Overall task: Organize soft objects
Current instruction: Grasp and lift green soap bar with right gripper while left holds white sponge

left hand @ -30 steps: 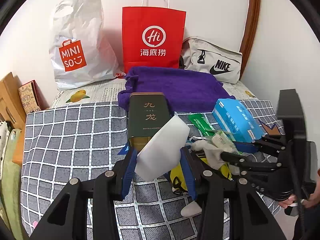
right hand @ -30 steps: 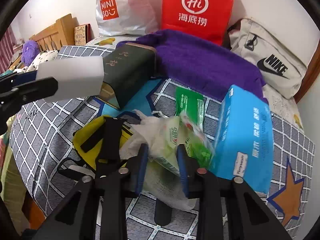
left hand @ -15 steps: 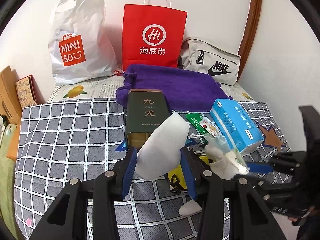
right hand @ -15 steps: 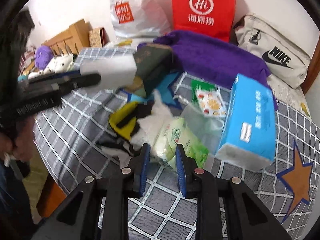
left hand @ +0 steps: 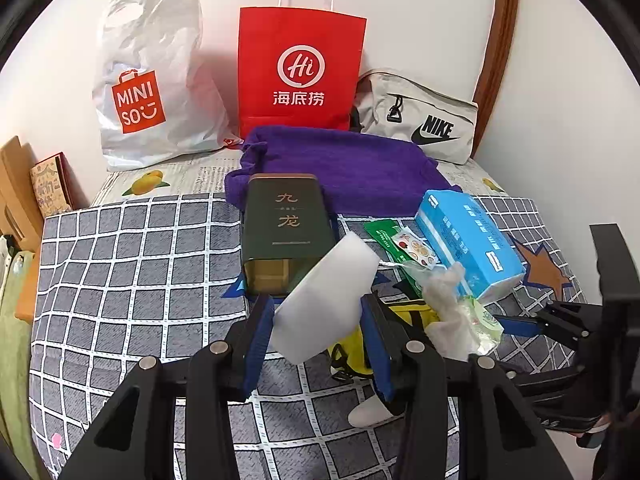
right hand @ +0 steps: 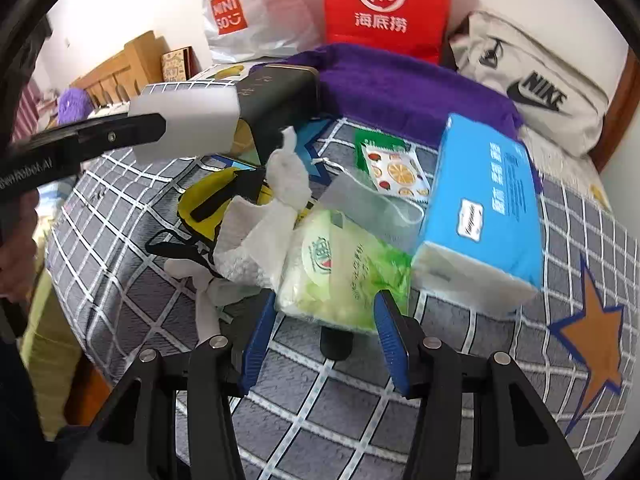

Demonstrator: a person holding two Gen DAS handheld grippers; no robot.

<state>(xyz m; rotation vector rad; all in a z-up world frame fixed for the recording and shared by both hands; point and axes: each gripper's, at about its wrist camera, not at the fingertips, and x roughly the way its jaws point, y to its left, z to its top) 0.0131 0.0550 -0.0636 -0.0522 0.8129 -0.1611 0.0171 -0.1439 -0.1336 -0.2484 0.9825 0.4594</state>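
My left gripper (left hand: 318,322) is shut on a white sponge block (left hand: 326,292) and holds it above the checked bedspread; the sponge also shows in the right wrist view (right hand: 188,120). My right gripper (right hand: 326,312) stands open around the near end of a green tissue pack (right hand: 344,272) that lies on the bed, with crumpled white tissue (right hand: 268,220) spilling from it. The right gripper also shows in the left wrist view (left hand: 516,326) beside the pack (left hand: 480,320). A yellow and black pouch (right hand: 212,200) lies under the tissue.
A dark green tin (left hand: 282,232), a blue tissue box (left hand: 468,240), a green sachet (left hand: 400,240) and a purple towel (left hand: 348,168) lie on the checked bedspread (left hand: 120,280). A MINISO bag (left hand: 148,80), a red paper bag (left hand: 300,72) and a Nike pouch (left hand: 420,120) stand against the wall.
My right gripper has opened its jaws wider; the green tissue pack it gripped now rests on the bed between them. The left gripper still holds the sponge, nearly unmoved.
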